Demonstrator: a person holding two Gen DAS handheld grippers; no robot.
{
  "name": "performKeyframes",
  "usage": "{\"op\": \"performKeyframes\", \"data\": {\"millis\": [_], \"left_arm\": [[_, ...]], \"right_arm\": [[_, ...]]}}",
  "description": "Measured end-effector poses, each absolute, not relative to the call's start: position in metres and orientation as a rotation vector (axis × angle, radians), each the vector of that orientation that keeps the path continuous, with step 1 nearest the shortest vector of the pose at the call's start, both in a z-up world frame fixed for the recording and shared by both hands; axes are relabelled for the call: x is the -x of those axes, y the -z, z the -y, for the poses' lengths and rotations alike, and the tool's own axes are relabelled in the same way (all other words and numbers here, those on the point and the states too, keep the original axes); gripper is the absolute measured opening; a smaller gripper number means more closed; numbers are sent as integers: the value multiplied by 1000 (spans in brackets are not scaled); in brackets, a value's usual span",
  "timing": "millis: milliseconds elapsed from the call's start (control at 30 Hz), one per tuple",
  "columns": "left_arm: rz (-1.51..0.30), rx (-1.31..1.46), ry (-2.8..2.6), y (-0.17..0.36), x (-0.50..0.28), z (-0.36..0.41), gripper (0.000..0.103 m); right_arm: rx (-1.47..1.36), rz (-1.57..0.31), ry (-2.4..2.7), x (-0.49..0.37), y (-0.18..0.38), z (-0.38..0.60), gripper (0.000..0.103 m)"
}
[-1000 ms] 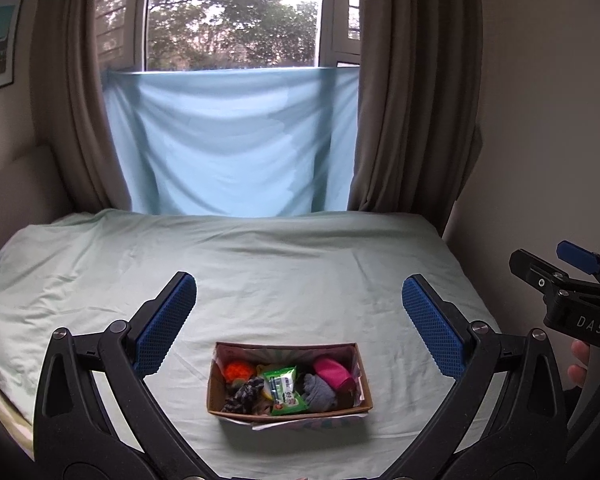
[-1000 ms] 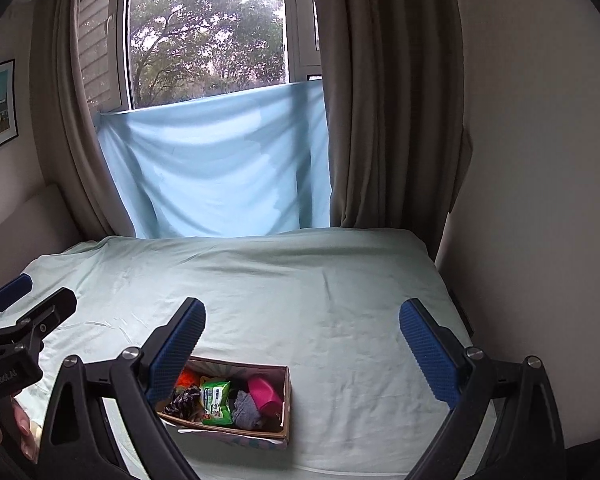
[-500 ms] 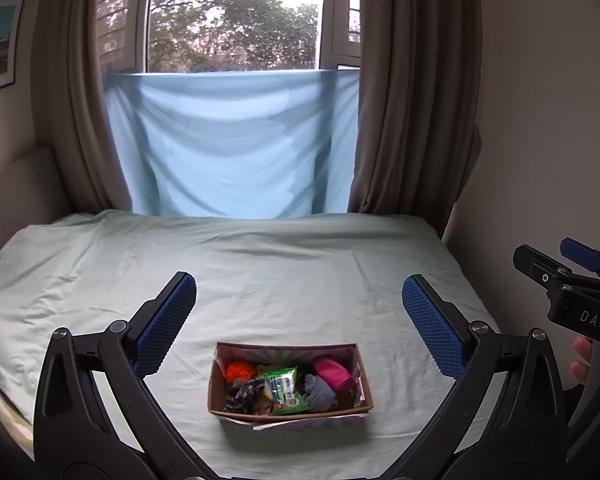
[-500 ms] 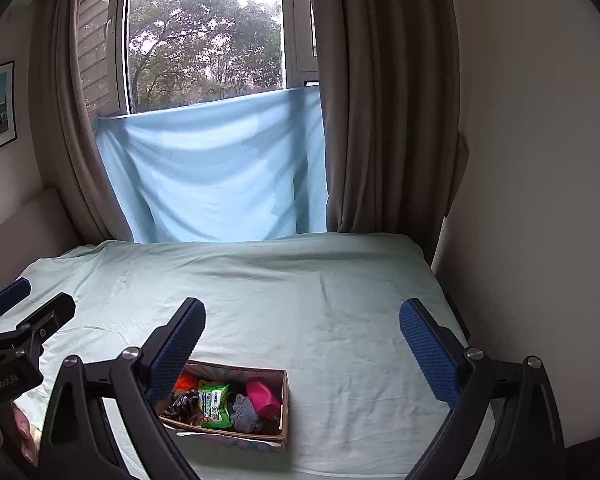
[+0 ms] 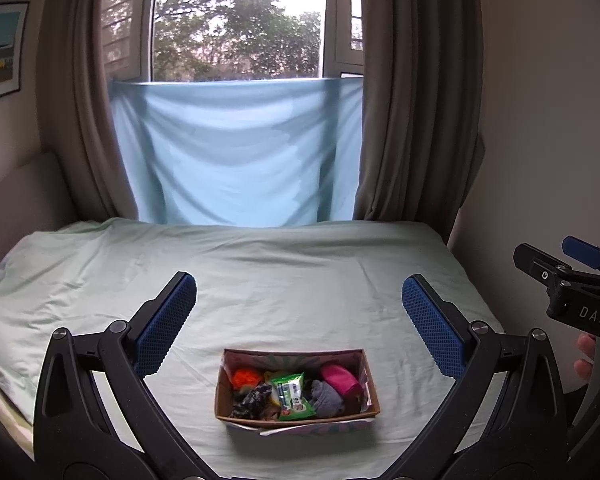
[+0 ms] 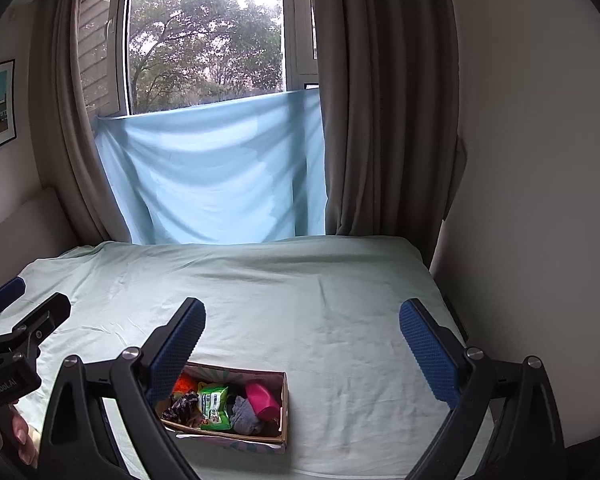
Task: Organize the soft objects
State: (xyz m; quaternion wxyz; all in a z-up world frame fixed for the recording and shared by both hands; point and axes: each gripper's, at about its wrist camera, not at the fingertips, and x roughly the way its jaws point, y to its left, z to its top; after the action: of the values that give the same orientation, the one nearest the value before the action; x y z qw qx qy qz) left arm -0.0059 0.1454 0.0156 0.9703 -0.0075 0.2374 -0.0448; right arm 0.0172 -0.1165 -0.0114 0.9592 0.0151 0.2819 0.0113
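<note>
A cardboard box (image 5: 298, 390) sat low in the middle of the frame on the pale green bed (image 5: 260, 280), and all the soft things lay inside it: an orange ball (image 5: 245, 377), a dark patterned cloth (image 5: 252, 398), a green packet (image 5: 292, 396), a grey sock (image 5: 326, 398) and a pink piece (image 5: 340, 378). None lay loose on the sheet. Both the left tongs (image 5: 298, 324) and the right tongs (image 6: 300, 344) hung above the box, spread wide and carrying nothing. That fitted either a box waiting to be emptied or one already filled. Whichever it was, I judged that any reach should come straight down, pinch one item at its bulk, and avoid dragging the light box.
</note>
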Motion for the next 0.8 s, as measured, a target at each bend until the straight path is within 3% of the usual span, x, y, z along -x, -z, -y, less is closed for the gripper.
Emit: {"op": "performKeyframes", "data": {"millis": [800], "left_arm": [[-458,4,25,-19,0,-149,103]], "right_arm": [[-42,-598,-12,-29,17,114,97]]}}
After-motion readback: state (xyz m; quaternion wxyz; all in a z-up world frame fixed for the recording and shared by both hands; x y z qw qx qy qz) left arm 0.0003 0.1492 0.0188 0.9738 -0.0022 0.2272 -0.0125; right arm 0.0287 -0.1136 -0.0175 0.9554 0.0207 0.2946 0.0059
